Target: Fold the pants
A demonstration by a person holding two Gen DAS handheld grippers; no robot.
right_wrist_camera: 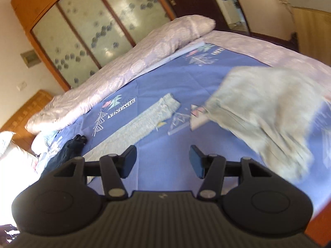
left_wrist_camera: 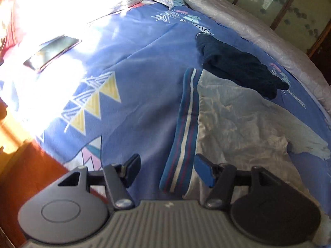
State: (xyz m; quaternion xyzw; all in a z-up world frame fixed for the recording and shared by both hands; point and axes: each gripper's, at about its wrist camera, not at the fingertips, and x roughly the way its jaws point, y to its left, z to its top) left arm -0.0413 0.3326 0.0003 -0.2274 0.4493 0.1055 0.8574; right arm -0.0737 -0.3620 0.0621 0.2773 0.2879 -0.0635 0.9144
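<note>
Light grey pants [left_wrist_camera: 244,124] lie on the blue bedspread [left_wrist_camera: 140,78]; their blue striped waistband [left_wrist_camera: 184,132] runs up between my left gripper's fingers. My left gripper [left_wrist_camera: 165,169] is open just above the waistband's near end. In the right wrist view one pant leg [right_wrist_camera: 149,122] lies flat and stretched out, and the other leg [right_wrist_camera: 264,115] is a blurred grey mass at the right. My right gripper [right_wrist_camera: 163,161] is open and empty over bare bedspread between the two legs.
A dark navy garment [left_wrist_camera: 238,66] lies beyond the pants and shows in the right wrist view [right_wrist_camera: 68,150] too. A phone [left_wrist_camera: 51,51] lies in bright sunlight at the left. A pinkish quilt [right_wrist_camera: 128,62] is rolled along the bed's far side. A wardrobe [right_wrist_camera: 86,26] stands behind.
</note>
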